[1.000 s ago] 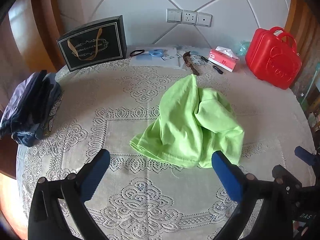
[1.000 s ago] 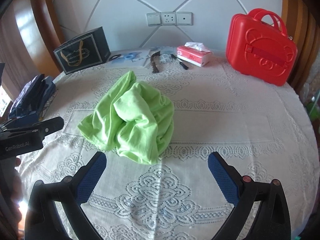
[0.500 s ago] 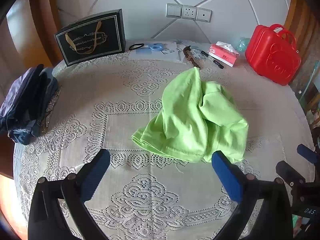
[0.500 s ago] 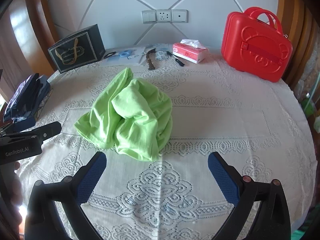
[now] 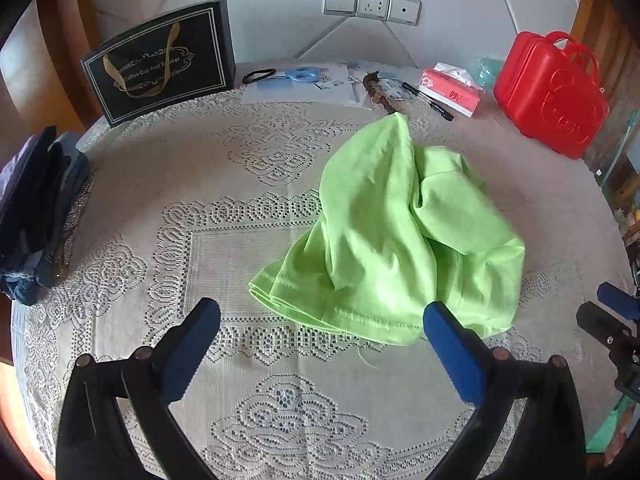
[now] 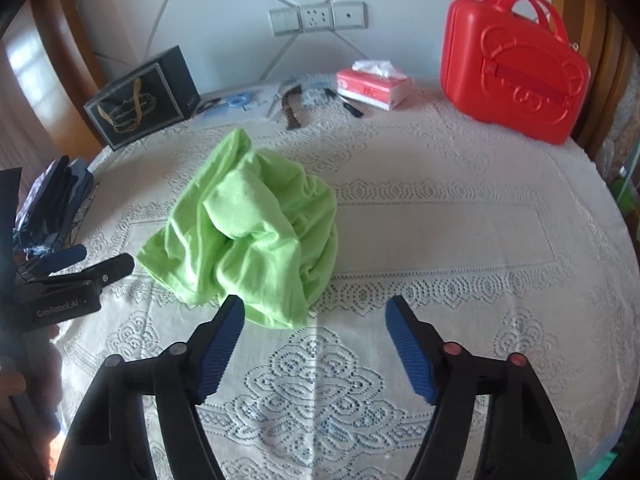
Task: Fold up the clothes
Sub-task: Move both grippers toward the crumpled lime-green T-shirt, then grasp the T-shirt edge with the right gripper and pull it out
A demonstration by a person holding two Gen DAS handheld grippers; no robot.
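- Clothes, dark blue point(image 5: 36, 208), sit piled at the surface's point(image 5: 200, 184) left edge.
- Left hand-held gripper point(image 5: 320, 316) is wide open, holding nothing.
- Green shirt point(image 6: 248, 232) lies crumpled mid-surface.
- Right hand-held gripper point(image 6: 314, 312) is closing, jaws empty, beside the shirt's near edge.

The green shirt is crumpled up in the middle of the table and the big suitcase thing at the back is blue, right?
Not quite. The green shirt is crumpled in the middle of the table, but the case at the back is red, not blue. The right wrist view shows it clearly.
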